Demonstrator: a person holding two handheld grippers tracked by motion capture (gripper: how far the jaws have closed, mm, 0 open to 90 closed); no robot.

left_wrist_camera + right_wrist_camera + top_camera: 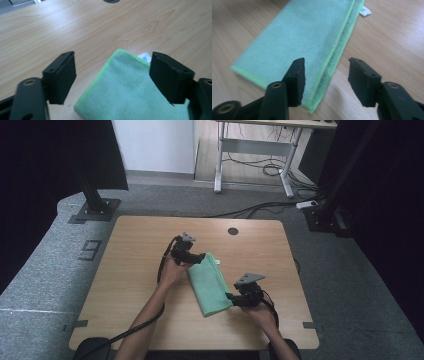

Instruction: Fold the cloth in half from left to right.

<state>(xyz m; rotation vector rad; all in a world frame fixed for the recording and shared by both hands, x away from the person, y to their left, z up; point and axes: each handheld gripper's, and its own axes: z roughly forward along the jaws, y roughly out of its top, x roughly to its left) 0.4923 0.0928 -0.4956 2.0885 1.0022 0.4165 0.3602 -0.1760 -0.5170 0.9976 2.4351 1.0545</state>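
A: High view first. Where was the cloth?
B: Folded green cloth [210, 285] lay flat mid-desk [135, 270], long and narrow. Left gripper [199, 258] sat at its far end, right gripper [231, 297] at its near right corner. Both hands on the grippers.

A: Left gripper view?
B: Jaws stood wide apart, nothing pinched. Cloth [130, 92] lay below, between them, its corner pointing away, a white tag [145, 57] poking out at the far edge. Pads weren't pressing on it.

A: Right gripper view?
B: Jaws parted here too, empty. Cloth [299, 42] stretched away across the desk [392, 37], lime edging along the fold. Near corner lay under the gap, by one jaw. Tag [365, 11] at the far end.
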